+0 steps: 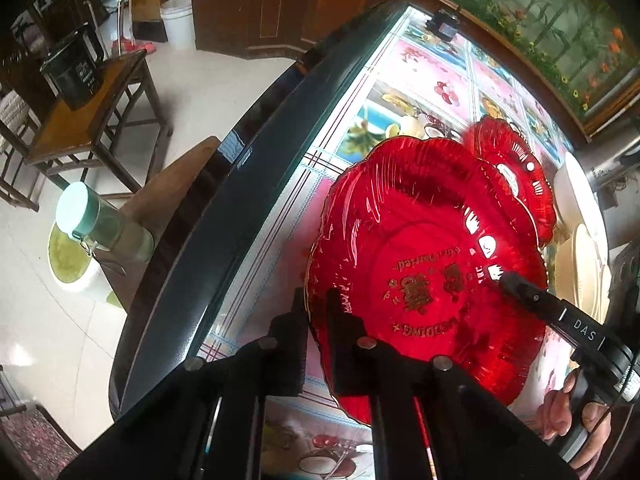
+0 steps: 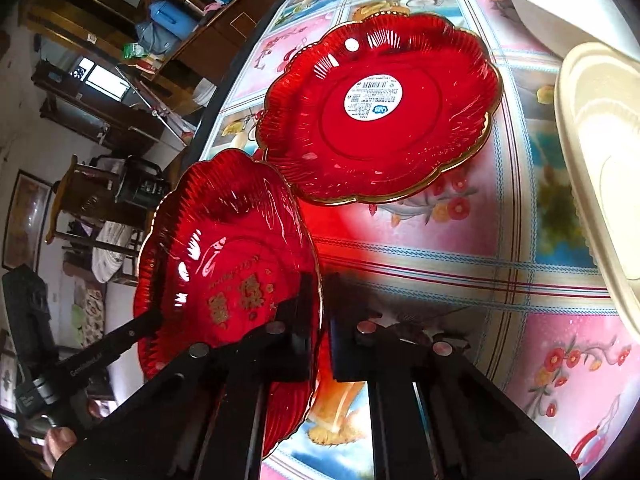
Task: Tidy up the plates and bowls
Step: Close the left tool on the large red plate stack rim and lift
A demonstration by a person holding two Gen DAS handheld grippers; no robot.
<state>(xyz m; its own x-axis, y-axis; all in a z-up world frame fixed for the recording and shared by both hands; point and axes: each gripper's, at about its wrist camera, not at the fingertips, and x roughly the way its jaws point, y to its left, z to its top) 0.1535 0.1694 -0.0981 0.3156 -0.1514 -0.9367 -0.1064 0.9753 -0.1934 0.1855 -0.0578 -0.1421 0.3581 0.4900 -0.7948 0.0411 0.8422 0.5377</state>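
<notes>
Claws (image 1: 318,304) (image 2: 322,292) both clamped on red plate (image 1: 420,264) rim; floral tablecloth (image 2: 460,248), tiled floor (image 1: 200,80).

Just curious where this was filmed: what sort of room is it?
Most likely a lived-in home dining room. A round table has a picture-printed cloth under glass, with red plates on it. Wooden chairs and dark wood cabinets stand around it on a tiled floor.

Two ribbed red plates (image 2: 224,248) (image 2: 380,120), gold-rimmed, one gold-lettered, on a pink-and-blue floral tablecloth (image 2: 500,272).
</notes>
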